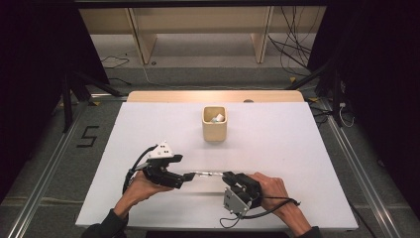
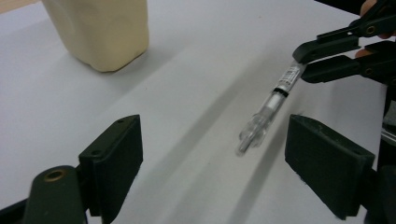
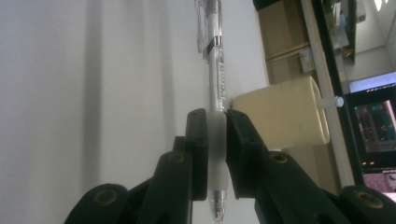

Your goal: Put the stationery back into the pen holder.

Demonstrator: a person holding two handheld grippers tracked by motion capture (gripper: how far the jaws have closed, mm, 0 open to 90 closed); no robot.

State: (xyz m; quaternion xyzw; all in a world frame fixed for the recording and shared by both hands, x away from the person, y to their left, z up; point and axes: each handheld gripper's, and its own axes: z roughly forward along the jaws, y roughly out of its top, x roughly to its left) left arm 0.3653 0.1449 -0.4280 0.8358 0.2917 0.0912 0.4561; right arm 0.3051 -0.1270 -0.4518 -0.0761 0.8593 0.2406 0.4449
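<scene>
Jaws of right gripper clamp a pen (clear-bodied); left gripper gapes wide.

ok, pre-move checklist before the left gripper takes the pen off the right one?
1. Right gripper grip on the pen: ok, jaws shut on the white grip section near the tip.
2. Left gripper open: ok, jaws stand wide apart.
3. Pen's free cap end between the left jaws: cannot tell; in the left gripper view it sits nearer the right-hand jaw, depth unclear.
4. Pen off the table: ok, held in the air between the two grippers in the high view.
5. Cup upright with space: ok, upright, one small item inside.
6. Path to the cup: ok, nothing lies between.
</scene>
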